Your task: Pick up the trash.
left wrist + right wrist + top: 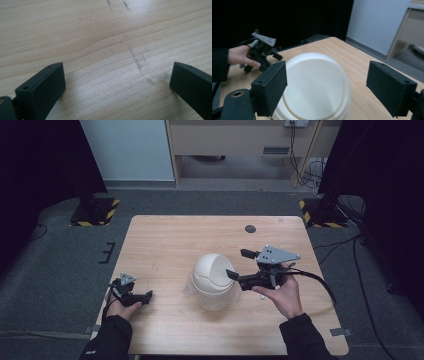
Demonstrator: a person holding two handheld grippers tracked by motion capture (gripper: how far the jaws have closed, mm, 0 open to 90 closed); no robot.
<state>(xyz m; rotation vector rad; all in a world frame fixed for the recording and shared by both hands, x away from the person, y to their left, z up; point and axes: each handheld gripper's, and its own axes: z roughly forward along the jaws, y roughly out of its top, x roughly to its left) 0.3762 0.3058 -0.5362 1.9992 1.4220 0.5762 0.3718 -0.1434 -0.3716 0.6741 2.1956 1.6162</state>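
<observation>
A white domed container (214,271) stands in the middle of the wooden table (165,240), its lower part clear and glossy. My right gripper (240,264) hovers just to its right, open, one jaw beside the dome and the other farther back. In the right gripper view the white dome (317,85) lies between and beyond the wide-apart jaws of my right gripper (327,77), untouched. My left gripper (141,297) rests low at the table's left front, held by a hand. Its jaws stand open over bare wood in the left gripper view (117,75). The left gripper (262,48) also appears far off in the right gripper view.
A small dark round mark (250,228) sits near the table's far edge. Black stand bases with yellow stripes (95,210) (320,215) flank the table on grey carpet. Cables (320,285) trail off the right side. A wooden cabinet (235,140) stands at the back.
</observation>
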